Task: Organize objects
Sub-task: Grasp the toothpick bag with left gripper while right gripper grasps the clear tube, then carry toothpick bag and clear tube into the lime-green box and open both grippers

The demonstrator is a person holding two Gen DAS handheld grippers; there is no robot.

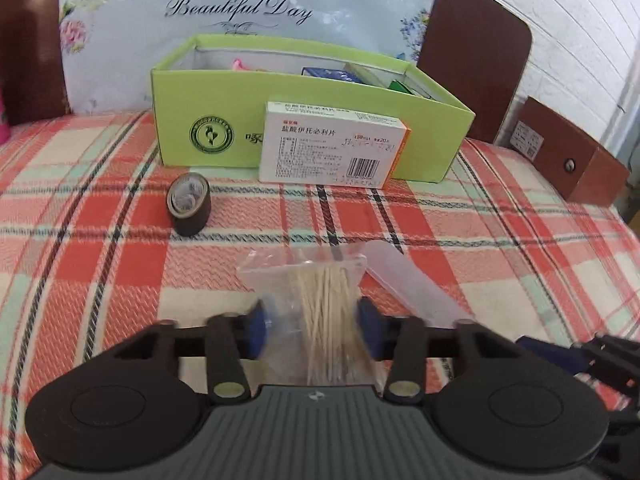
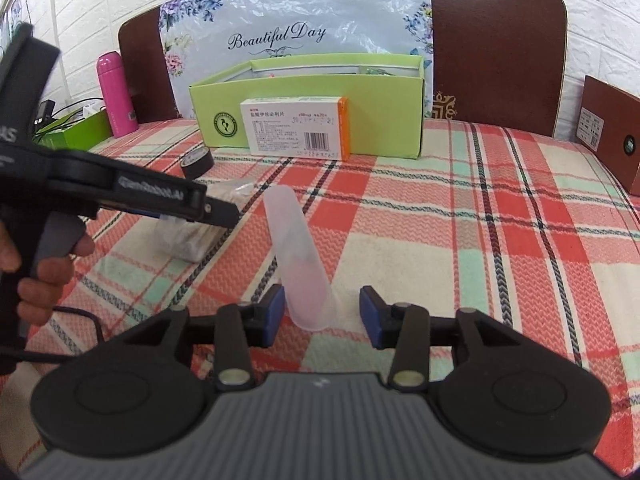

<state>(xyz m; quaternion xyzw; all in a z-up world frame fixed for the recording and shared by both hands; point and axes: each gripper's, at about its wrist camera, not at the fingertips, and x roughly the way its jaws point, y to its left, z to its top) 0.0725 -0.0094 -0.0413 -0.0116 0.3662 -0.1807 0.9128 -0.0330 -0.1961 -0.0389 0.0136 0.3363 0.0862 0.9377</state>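
A clear bag of thin wooden sticks [image 1: 320, 292] lies on the plaid cloth between the jaws of my left gripper [image 1: 314, 330], which stands open around it. A frosted plastic tube [image 2: 296, 248] lies lengthwise, its near end between the jaws of my open right gripper [image 2: 322, 316], with a gap on the right side. The tube [image 1: 404, 284] rests just right of the bag. Farther back, a white medicine box [image 1: 332, 148] leans against the open green box [image 1: 224, 120], which holds several packets. A dark tape roll [image 1: 189, 204] stands to the left.
A flowered plastic bag [image 2: 280, 20] and a brown headboard [image 2: 496, 40] stand behind the green box. A pink bottle [image 2: 116, 92] and a small green carton [image 2: 80, 128] sit at the far left. A brown box [image 2: 612, 140] is at the right edge.
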